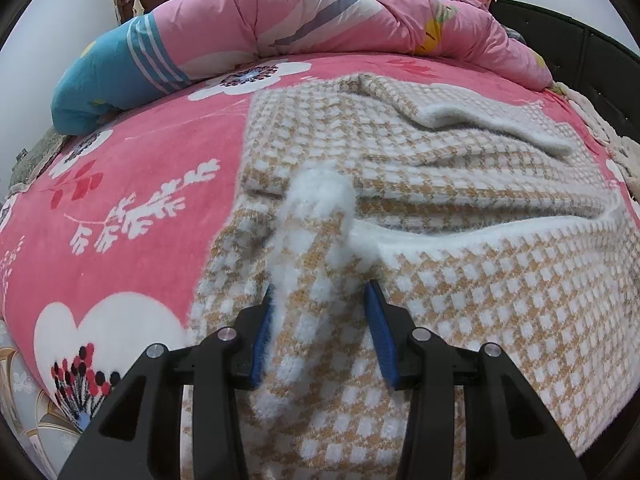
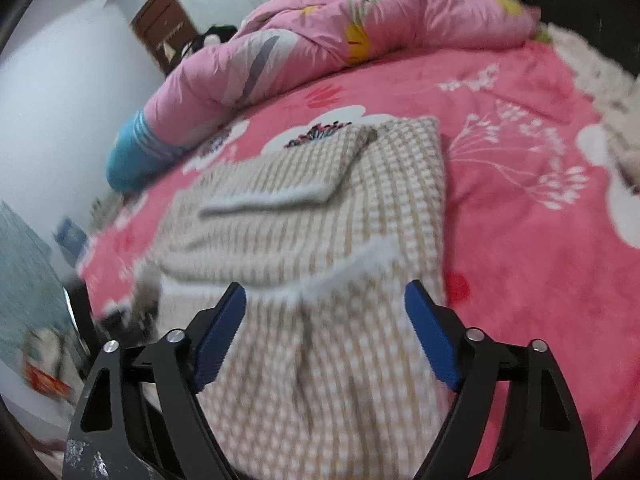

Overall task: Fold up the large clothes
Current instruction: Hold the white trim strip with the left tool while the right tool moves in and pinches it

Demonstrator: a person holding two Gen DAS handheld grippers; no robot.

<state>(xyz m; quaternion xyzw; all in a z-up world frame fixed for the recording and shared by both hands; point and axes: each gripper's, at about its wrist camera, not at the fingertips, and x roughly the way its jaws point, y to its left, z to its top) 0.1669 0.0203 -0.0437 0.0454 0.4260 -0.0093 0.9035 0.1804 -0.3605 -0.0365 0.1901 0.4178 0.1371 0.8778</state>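
Note:
A tan-and-white checked knit sweater (image 1: 472, 280) with fuzzy white trim lies partly folded on the bed, one sleeve laid across its upper part. My left gripper (image 1: 320, 292) is shut on a raised fold of the sweater near its white edge, and the bunched knit fills the space between the blue pads (image 1: 262, 328). In the right wrist view the same sweater (image 2: 320, 208) lies below my right gripper (image 2: 326, 292), which hovers over its near end. That gripper's jaws stand wide open and nothing is pressed between them.
The sweater rests on a pink floral blanket (image 1: 140, 168) covering the bed (image 2: 520, 248). A rolled pink duvet (image 1: 320, 12) lies along the far side. A dark headboard (image 1: 584, 64) is at the right, and a brown door (image 2: 160, 20) stands beyond the bed.

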